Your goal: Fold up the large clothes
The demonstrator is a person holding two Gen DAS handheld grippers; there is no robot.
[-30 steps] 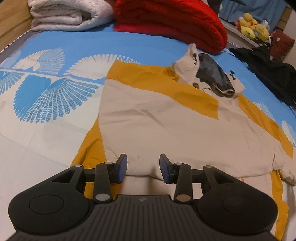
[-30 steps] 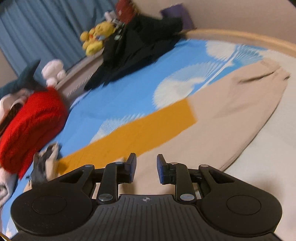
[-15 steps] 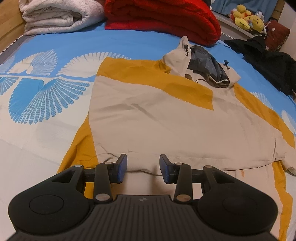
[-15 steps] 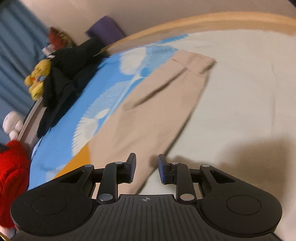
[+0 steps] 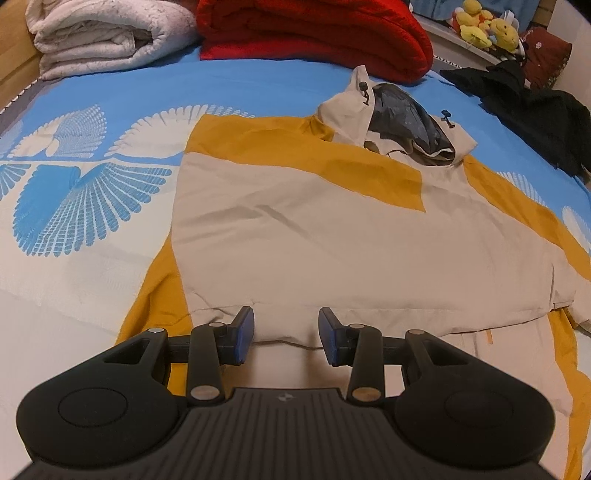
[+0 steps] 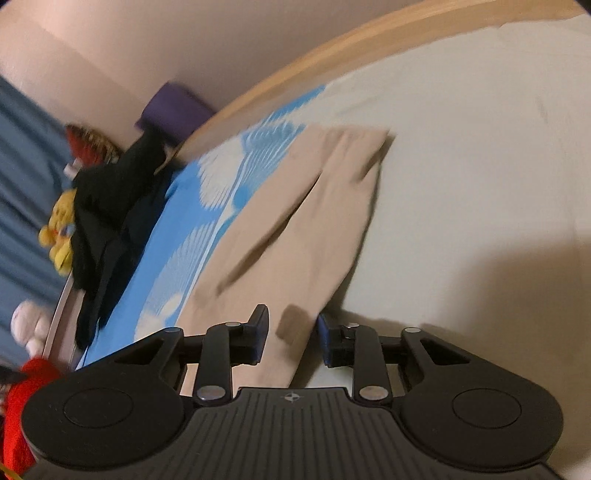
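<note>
A blue and white feather-print bedsheet (image 5: 85,206) covers the bed. At its head sit a rolled white quilt (image 5: 107,33) and, just beside it, a folded red blanket (image 5: 314,33). Dark clothing (image 5: 532,110) lies heaped to the right, with yellow plush toys (image 5: 484,24) behind it. In the blurred right view, a purple cushion (image 6: 173,109) rests against the wall, beyond the wooden bed frame (image 6: 332,62).

Black ribbed hand-held gripper (image 5: 286,332), blue pads (image 5: 246,330), silver screws
</note>
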